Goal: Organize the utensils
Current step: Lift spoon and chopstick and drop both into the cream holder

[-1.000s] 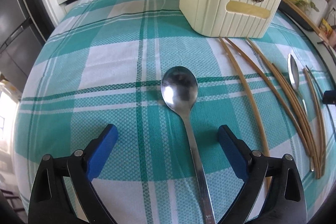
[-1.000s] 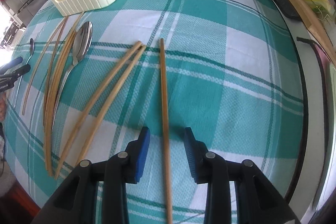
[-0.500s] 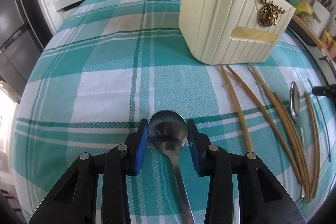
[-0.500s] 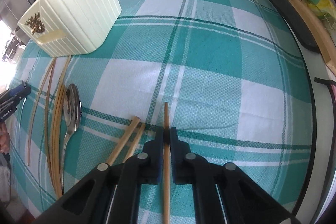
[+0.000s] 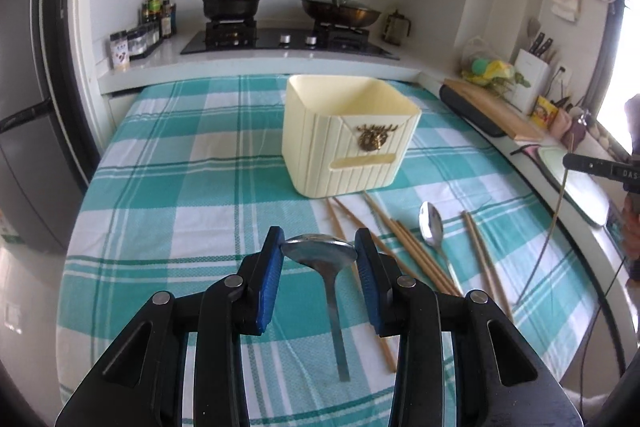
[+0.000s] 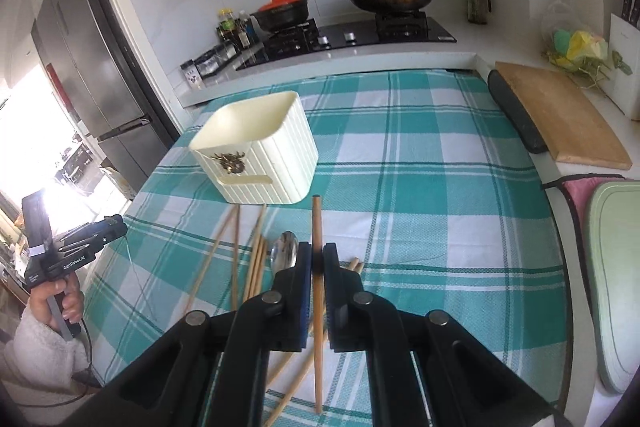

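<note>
My left gripper point(image 5: 319, 253) is shut on the bowl of a steel spoon point(image 5: 320, 253) and holds it above the table, handle hanging down toward me. My right gripper point(image 6: 317, 259) is shut on a wooden chopstick point(image 6: 317, 223), lifted, its tip pointing up. The cream ribbed utensil holder point(image 5: 348, 135) stands open-topped ahead of both; it also shows in the right wrist view point(image 6: 256, 157). Several chopsticks point(image 5: 404, 247) and a second spoon point(image 5: 431, 225) lie on the checked cloth in front of the holder.
A stove with a red-lidded pot point(image 5: 232, 3) and a wok point(image 5: 340, 11) stands behind the table. A wooden board point(image 6: 560, 111) and a green board point(image 6: 616, 267) lie on the right counter. A fridge point(image 6: 92, 79) stands at the left.
Both grippers have risen from the table, lifting the spoon and the chopstick. The views now look level toward the holder and stove.
</note>
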The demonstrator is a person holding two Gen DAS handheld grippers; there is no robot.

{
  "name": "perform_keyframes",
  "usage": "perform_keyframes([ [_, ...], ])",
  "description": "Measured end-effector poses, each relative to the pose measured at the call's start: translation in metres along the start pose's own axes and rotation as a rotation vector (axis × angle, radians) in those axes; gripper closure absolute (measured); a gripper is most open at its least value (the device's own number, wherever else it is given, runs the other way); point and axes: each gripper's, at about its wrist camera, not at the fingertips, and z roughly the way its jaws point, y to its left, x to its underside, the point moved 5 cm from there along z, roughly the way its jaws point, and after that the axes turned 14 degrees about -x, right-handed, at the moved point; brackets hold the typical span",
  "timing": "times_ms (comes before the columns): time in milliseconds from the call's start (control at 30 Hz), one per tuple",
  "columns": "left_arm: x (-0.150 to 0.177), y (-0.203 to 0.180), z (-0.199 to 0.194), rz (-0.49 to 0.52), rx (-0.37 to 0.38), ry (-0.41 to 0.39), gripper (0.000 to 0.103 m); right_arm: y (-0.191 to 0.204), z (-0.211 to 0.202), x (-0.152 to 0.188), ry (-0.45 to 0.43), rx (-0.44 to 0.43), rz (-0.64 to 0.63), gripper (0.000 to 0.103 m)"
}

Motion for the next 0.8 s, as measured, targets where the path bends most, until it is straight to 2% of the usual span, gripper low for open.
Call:
perform_keyframes([
  [200, -0.008, -0.004, -0.020, -0.004, 0.022, -0.049, 0.067, 0.037, -0.031, -0.005, -0.101, 0.002, -0.071, 0.097],
  [500, -0.030, 0.001, -0.035, -0.025, 0.052, -0.075, 0.067, 0.050, -0.039, -0.039, -0.188, 0.013, -0.100, 0.097],
  [667, -0.064, 0.006, -0.047, -0.041, 0.086, -0.105, 0.067, 0.054, -0.032, -0.070, -0.209, 0.002, -0.110, 0.097],
  [800, -0.108, 0.011, -0.059, -0.061, 0.102, -0.157, 0.067, 0.058, -0.023, -0.102, -0.236, -0.014, -0.113, 0.097],
])
